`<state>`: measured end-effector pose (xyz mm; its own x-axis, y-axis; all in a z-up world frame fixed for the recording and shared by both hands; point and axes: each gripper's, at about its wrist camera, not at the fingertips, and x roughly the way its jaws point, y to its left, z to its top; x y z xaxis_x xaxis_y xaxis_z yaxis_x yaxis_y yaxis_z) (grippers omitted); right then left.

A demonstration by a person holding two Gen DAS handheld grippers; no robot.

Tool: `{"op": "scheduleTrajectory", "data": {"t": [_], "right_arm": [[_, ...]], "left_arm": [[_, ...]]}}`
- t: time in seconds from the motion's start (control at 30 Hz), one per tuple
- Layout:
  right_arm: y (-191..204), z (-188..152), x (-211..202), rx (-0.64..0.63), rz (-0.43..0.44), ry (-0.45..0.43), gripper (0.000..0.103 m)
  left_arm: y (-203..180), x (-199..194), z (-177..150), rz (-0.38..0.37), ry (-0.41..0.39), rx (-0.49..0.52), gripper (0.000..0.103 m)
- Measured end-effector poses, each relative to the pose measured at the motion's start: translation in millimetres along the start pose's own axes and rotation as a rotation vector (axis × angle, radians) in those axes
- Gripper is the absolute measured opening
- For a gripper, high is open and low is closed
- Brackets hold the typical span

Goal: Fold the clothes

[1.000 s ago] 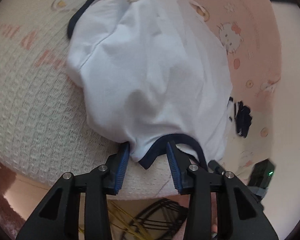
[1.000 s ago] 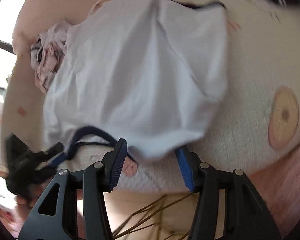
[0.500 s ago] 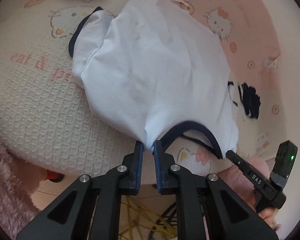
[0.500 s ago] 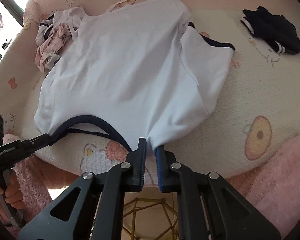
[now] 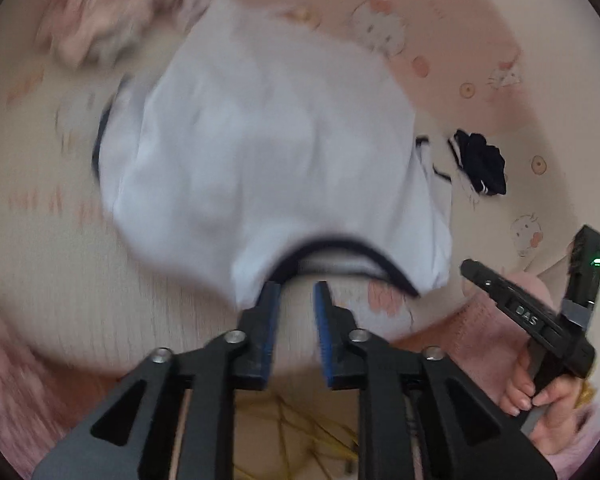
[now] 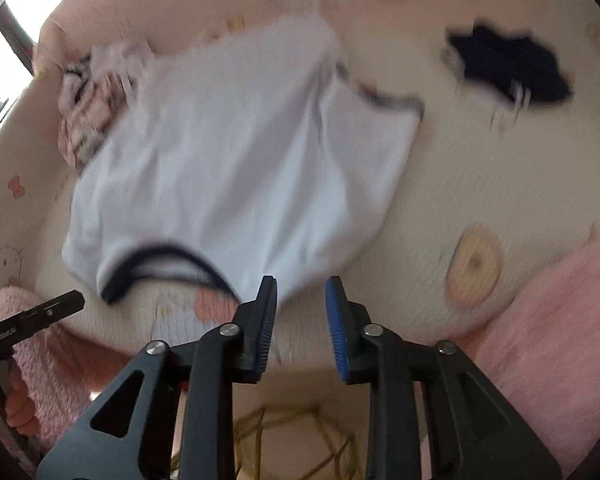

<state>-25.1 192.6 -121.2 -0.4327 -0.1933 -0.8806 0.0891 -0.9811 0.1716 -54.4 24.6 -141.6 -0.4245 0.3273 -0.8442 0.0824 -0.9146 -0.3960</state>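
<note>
The white shirt lies spread on the bed, navy collar at its near edge, with the left gripper and right gripper both parted, gripping nothing; folding seems underway, and a fresh grasp comes next.

Right gripper: jaws apart, nothing between them.
Shirt: white, navy-trimmed, spread on the blanket; hem just beside left finger.
Dark garment: well apart, blurred, perhaps folded.
Pink clothes: beside shirt.
</note>
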Motion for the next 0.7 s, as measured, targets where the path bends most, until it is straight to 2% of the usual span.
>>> {"op": "scheduleTrajectory", "data": {"t": [0.07, 0.13, 0.23, 0.27, 0.33, 0.4, 0.47, 0.57, 0.67, 0.7], "right_arm": [[11, 5, 4, -0.055, -0.021, -0.041, 0.031], [22, 10, 16, -0.114, -0.035, -0.045, 0.031], [27, 6, 46, -0.139, -0.019, 0.06, 0.034], [28, 3, 53, -0.142, -0.02, 0.09, 0.038], [29, -1, 60, -0.169, -0.046, 0.119, 0.04], [28, -5, 64, -0.185, -0.064, 0.143, 0.04], [20, -7, 58, -0.147, -0.037, 0.142, 0.04], [9, -9, 48, -0.09, 0.003, 0.141, 0.04], [-3, -12, 39, -0.033, 0.043, 0.139, 0.04], [-8, -12, 35, -0.008, 0.055, 0.131, 0.04]], "left_arm": [[-6, 11, 15, 0.045, 0.009, 0.05, 0.032], [-7, 29, 26, 0.137, 0.048, 0.085, 0.032], [0, 49, 25, 0.164, 0.102, 0.061, 0.032], [2, 56, 21, 0.183, 0.123, 0.06, 0.032], [3, 61, 12, 0.208, 0.112, 0.085, 0.032], [-3, 62, 7, 0.244, 0.142, 0.14, 0.033], [-2, 60, 0, 0.248, 0.168, 0.137, 0.034], [10, 47, -10, 0.18, 0.152, 0.049, 0.034], [48, 31, -18, -0.018, 0.136, -0.257, 0.035], [55, 27, -21, -0.034, 0.123, -0.305, 0.035]]}}
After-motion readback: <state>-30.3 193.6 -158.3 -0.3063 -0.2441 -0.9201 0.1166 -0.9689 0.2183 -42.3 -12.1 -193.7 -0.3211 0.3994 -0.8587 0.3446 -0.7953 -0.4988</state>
